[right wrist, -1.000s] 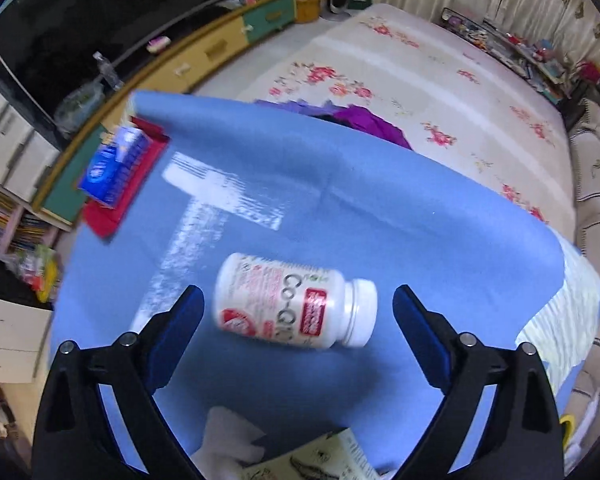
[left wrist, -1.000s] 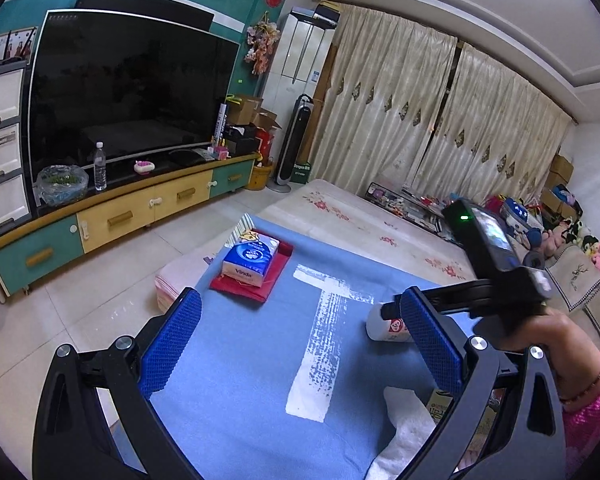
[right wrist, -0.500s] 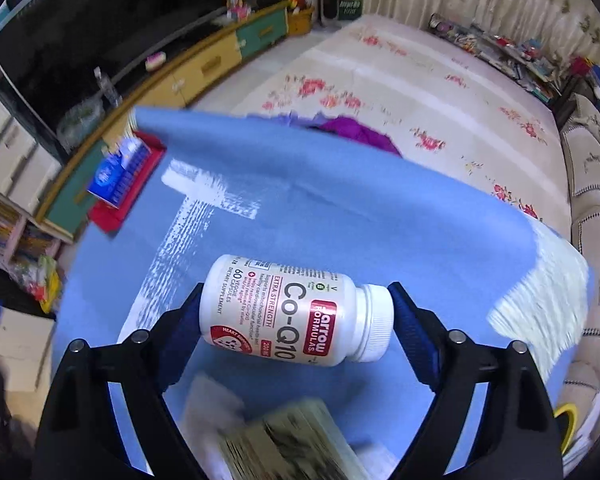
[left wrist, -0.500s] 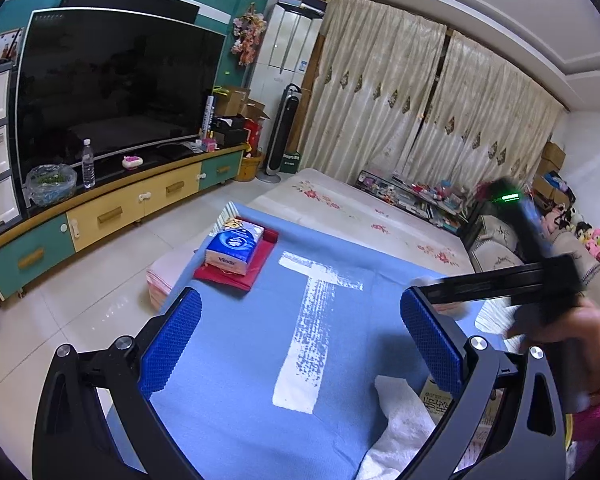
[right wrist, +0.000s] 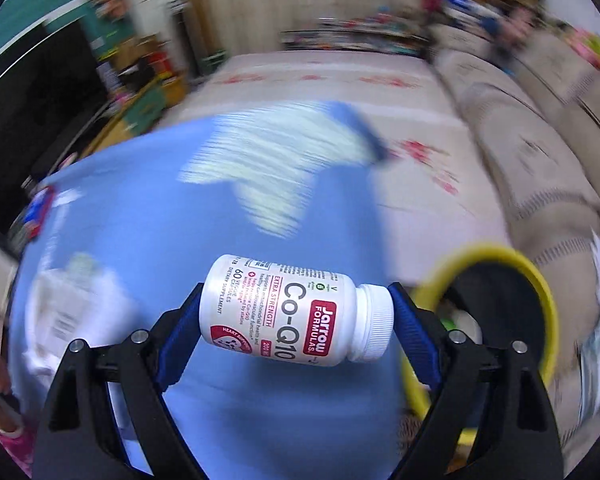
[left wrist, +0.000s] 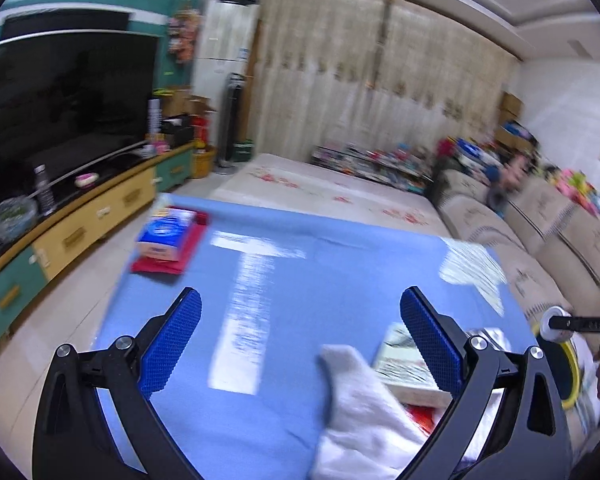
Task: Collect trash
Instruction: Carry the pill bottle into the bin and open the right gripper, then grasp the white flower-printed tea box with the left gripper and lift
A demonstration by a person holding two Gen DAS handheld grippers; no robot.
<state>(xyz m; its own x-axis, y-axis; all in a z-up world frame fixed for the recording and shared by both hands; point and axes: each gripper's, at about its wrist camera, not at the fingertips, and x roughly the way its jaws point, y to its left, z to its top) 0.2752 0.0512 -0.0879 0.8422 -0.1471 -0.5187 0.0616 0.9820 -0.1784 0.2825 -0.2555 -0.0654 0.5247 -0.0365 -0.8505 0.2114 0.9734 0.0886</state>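
My right gripper (right wrist: 296,320) is shut on a white Co-Q10 supplement bottle (right wrist: 296,312), held sideways above the blue table cloth (right wrist: 148,208), left of a yellow-rimmed bin (right wrist: 500,312). In the left wrist view the bottle's cap (left wrist: 553,324) and the bin's rim (left wrist: 571,372) show at the far right edge. My left gripper (left wrist: 300,344) is open and empty above the cloth. A crumpled white tissue (left wrist: 360,408) and a printed paper packet (left wrist: 400,356) lie near its right finger.
A blue tissue pack (left wrist: 166,236) sits on a red cloth (left wrist: 168,256) at the table's far left. A TV cabinet (left wrist: 80,224) stands left, a beige sofa (left wrist: 540,240) right, a floral mat (left wrist: 324,196) beyond the table.
The right gripper closed on the bottle, lifted it and swung right toward the yellow bin. The left gripper stayed open and turned slightly right.
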